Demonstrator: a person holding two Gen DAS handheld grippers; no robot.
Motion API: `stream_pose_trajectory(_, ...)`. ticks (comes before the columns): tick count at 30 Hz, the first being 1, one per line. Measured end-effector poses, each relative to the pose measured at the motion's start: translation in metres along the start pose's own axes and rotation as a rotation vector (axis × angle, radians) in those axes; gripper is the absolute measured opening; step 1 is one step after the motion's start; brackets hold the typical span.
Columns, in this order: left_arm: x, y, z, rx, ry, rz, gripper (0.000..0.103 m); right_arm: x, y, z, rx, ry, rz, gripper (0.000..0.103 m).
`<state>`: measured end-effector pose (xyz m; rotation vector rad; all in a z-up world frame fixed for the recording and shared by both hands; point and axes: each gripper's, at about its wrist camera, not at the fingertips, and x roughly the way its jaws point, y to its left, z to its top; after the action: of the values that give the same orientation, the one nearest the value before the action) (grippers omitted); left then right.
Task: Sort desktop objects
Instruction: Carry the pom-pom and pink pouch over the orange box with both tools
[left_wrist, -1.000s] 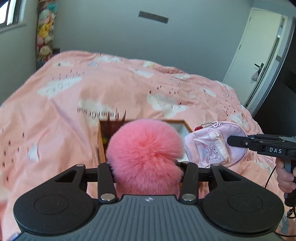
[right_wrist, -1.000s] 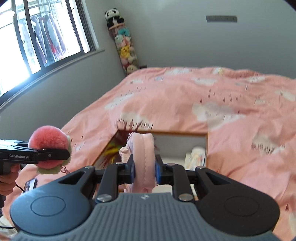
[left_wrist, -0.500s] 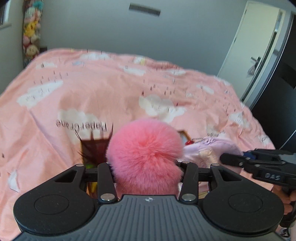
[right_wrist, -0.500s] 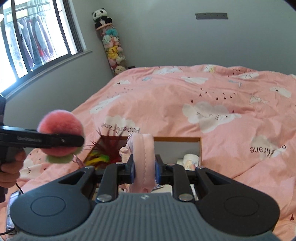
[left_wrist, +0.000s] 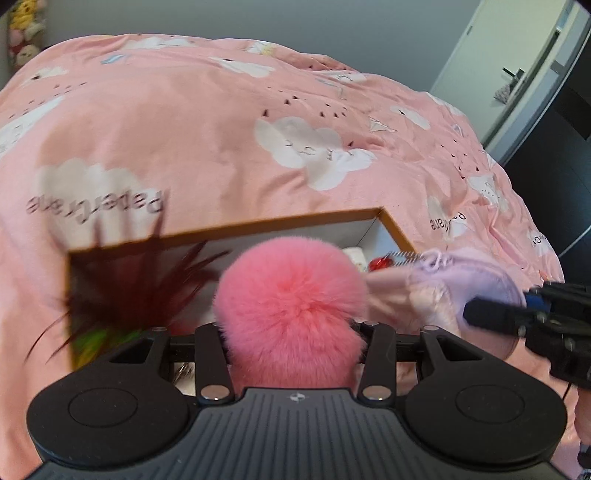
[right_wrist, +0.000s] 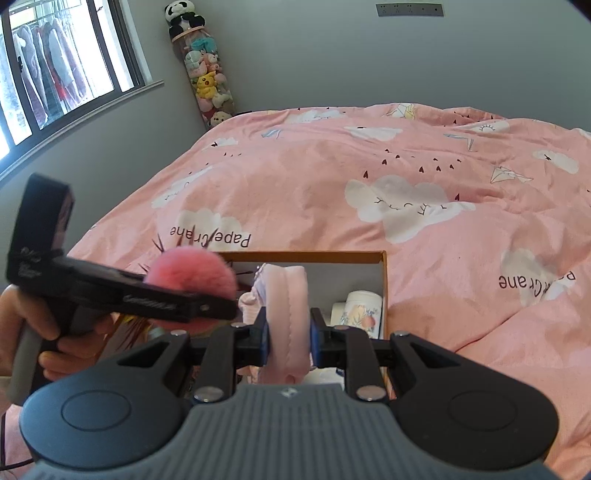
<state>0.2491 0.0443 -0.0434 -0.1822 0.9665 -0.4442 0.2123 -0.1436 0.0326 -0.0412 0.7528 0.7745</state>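
Note:
A fluffy pink pompom (left_wrist: 291, 306) fills the space between the fingers of my left gripper (left_wrist: 291, 332), which is shut on it. From the right wrist view the pompom (right_wrist: 192, 273) and left gripper (right_wrist: 225, 308) hang over the left part of an open box (right_wrist: 306, 254). My right gripper (right_wrist: 288, 328) is shut on a pale pink pouch (right_wrist: 288, 306), held on edge above the box. In the left wrist view the pouch (left_wrist: 461, 284) and right gripper (left_wrist: 476, 314) sit just right of the pompom, over the right end of the box (left_wrist: 258, 225).
The box lies on a bed with a pink cloud-print duvet (right_wrist: 406, 177). Inside it are dark red feathers (left_wrist: 136, 280) on the left and a white floral roll (right_wrist: 360, 310) on the right. A hand (right_wrist: 55, 339) grips the left handle. A tube of plush toys (right_wrist: 207, 81) stands in the corner.
Both grippers have come down and closer to the box, which now looks larger. The left gripper with the pompom has moved in beside the pouch. Neither grip has changed.

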Motion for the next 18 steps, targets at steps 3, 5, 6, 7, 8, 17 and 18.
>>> stream_pose_trajectory(3,0.014,0.001,0.011,0.021,-0.005,0.011,0.049,0.009,-0.003,0.002,-0.008,0.006,-0.019,0.022)
stream_pose_trajectory(5,0.024,0.004,0.015,0.027,0.013,0.034,0.049,0.014,-0.005,0.003,-0.008,0.011,-0.014,0.022)
stream_pose_trajectory(6,0.028,0.006,0.014,0.034,0.027,0.053,0.049,0.018,-0.006,0.004,-0.008,0.014,-0.01,0.022)
stream_pose_trajectory(7,0.031,0.008,0.012,0.045,0.04,0.073,0.05,0.021,-0.006,0.004,-0.01,0.017,-0.009,0.022)
stream_pose_trajectory(8,0.034,0.01,0.011,0.058,0.05,0.088,0.05,0.025,-0.006,0.005,-0.014,0.021,-0.01,0.022)
stream_pose_trajectory(17,0.041,0.029,-0.004,0.094,0.114,0.178,0.054,0.052,-0.005,0.008,-0.035,0.051,-0.039,0.022)
stream_pose_trajectory(18,0.041,0.03,-0.005,0.092,0.112,0.184,0.054,0.054,-0.005,0.009,-0.031,0.054,-0.039,0.022)
